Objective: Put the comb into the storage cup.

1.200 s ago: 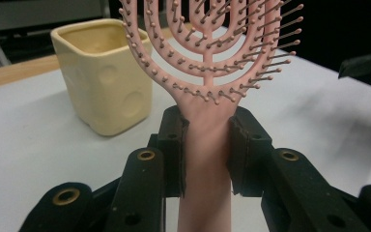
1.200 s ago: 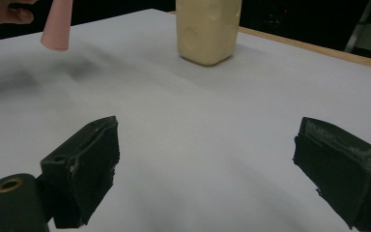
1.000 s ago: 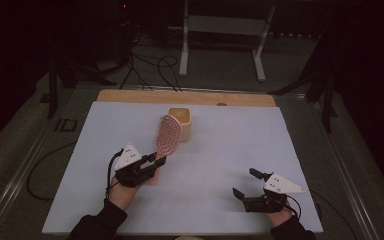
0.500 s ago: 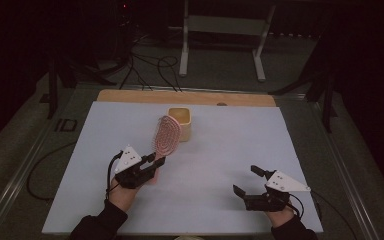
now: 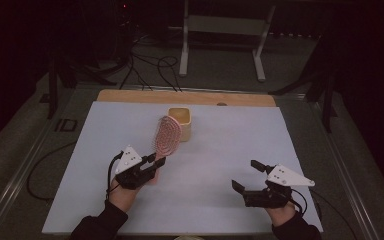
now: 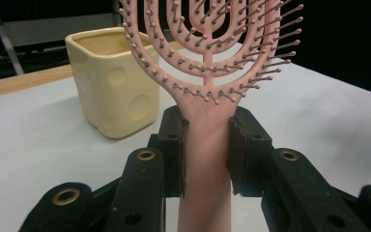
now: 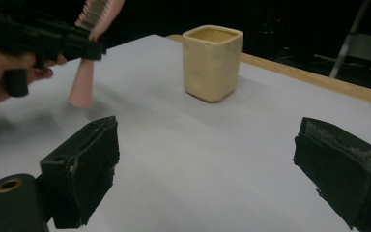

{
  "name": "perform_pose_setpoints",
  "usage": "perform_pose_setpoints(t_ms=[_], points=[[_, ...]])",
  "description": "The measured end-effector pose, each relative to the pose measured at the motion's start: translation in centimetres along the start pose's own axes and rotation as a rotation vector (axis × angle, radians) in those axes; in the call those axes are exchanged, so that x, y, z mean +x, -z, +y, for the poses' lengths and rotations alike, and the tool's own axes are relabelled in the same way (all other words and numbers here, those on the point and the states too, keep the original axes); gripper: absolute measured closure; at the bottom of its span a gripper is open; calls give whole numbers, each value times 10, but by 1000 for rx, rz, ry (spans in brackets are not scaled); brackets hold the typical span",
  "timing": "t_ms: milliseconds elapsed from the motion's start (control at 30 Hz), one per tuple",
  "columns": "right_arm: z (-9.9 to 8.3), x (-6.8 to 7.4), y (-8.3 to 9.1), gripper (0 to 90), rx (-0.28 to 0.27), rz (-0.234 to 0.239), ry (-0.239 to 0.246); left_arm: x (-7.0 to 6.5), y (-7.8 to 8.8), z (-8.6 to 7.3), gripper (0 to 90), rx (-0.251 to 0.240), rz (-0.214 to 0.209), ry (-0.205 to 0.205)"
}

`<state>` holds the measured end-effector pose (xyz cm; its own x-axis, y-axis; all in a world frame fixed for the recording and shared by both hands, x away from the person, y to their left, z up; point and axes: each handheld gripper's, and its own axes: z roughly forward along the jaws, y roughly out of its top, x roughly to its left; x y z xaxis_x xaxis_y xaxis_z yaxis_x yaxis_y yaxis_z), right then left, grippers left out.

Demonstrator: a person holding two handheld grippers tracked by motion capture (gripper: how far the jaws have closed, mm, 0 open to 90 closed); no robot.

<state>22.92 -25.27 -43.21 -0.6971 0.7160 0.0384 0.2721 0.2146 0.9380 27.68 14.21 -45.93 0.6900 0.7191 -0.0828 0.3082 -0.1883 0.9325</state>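
Observation:
My left gripper [image 5: 158, 163] is shut on the handle of a pink hairbrush [image 5: 166, 137], which it holds upright above the white table, bristles facing me. In the left gripper view both pads clamp the hairbrush [image 6: 207, 92] just below its head, left gripper [image 6: 206, 145]. A cream square cup [image 5: 180, 121] stands just behind the brush near the table's far middle; it shows as the cup [image 6: 111, 82] and the cup [image 7: 211, 62] too. My right gripper [image 5: 247, 175] hovers open over the near right of the table, nothing between its jaws [image 7: 207, 169]. The hairbrush [image 7: 91, 53] shows there too.
The white table sheet [image 5: 230, 145] lies over a wooden board whose far edge [image 5: 130, 96] shows. Beyond it are dark floor, cables and a white metal stand [image 5: 220, 30].
My right gripper has risen a little off the table and shifted slightly right. The left gripper and the brush have stayed put.

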Motion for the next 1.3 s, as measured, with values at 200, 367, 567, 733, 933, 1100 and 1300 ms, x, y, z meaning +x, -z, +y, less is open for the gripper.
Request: perform_pose_setpoints(t_ms=[200,367,567,733,933,1100,1300], points=[[21,2,2,79,-21,18,-6,1,0,0,709,5,9,5],[35,5,0,78,-39,36,-3,0,0,1,710,5,4,2],[47,9,-4,79,-71,57,-29,0,-1,0,710,17,12,6],[56,11,-7,79,-90,61,-36,0,0,1,709,7,2,8],[72,13,-15,79,-98,57,-27,-1,0,0,710,7,-1,9],[86,14,-24,79,-113,57,-27,-2,0,0,709,0,2,9],[99,16,-37,79,-111,73,-42,-3,-1,0,710,-10,-4,7]])
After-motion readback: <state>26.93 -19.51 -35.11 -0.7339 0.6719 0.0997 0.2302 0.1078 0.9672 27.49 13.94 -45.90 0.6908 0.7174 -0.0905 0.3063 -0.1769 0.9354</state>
